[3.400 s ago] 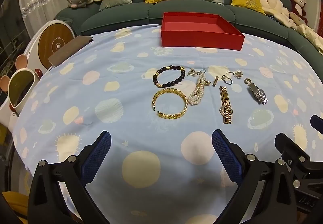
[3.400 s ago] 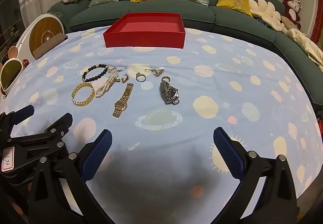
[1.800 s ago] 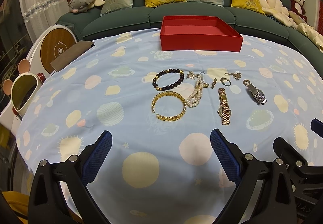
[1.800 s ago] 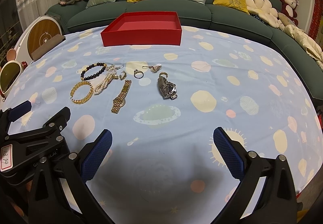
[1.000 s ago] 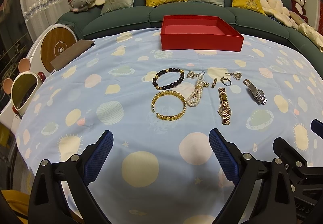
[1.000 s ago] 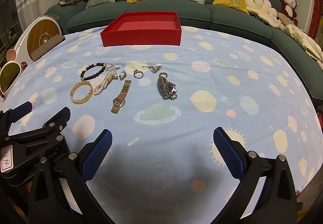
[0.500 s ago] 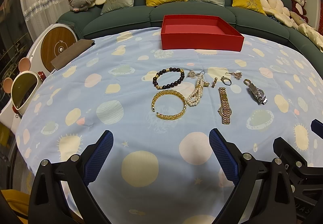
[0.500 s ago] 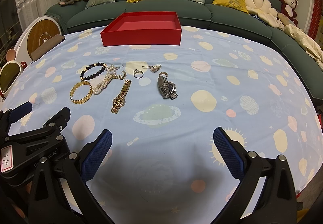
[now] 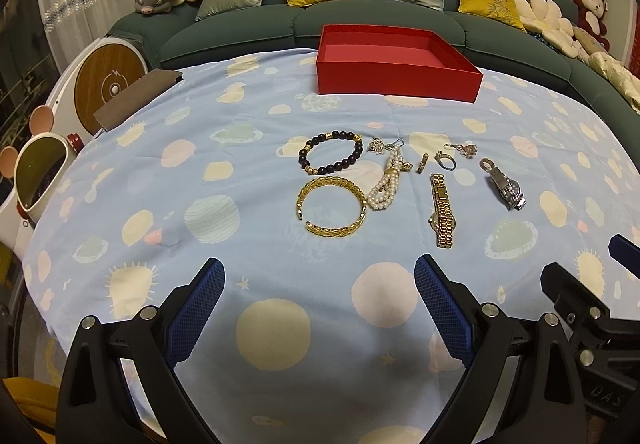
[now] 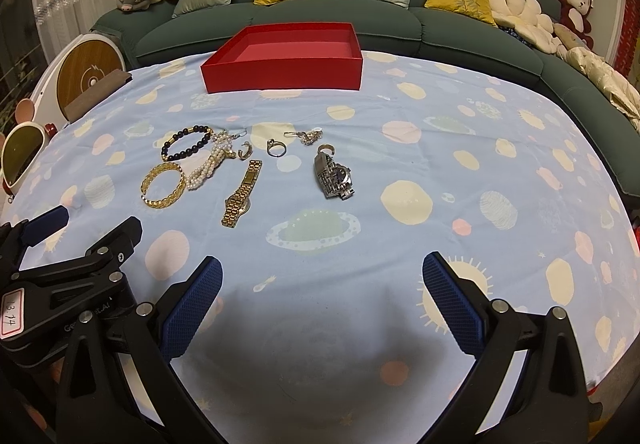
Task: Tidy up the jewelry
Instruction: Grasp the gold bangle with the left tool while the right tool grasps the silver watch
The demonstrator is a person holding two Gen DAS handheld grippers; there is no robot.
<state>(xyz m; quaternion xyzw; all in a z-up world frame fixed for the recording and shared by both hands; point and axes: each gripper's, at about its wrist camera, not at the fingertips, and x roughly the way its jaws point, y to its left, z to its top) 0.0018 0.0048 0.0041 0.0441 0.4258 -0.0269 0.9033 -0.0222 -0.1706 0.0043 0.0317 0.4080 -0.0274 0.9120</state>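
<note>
I held both claws low over the near edge of the cloth [image 9: 120, 171], and nothing was picked up yet. My left claw [image 9: 316, 308] was spread wide and empty, and my right claw [image 10: 322, 304] was wide and empty too. All the jewelry lay on the cloth in front of the red box [image 9: 396, 63], between the box and my claws. The gold bangle [image 9: 331, 205] was nearest to the left claw, with the bead bracelet [image 9: 330, 152] just behind it, toward the box. The pearls [image 9: 386, 187] lay beside the bangle. The gold watch [image 10: 242, 192] and the silver watch [image 10: 334, 175] lay further right, with the ring [image 10: 276, 148] a little closer to the box. I thought the bangle would be stiff and slippery, so I would pinch its rim. The pearls looked floppy and could slide out, so the bunched middle seemed best. The ring was tiny and hard to pinch. The cloth was soft and could bunch up. A green sofa [image 10: 460, 23] with pillows curved behind the box.
</note>
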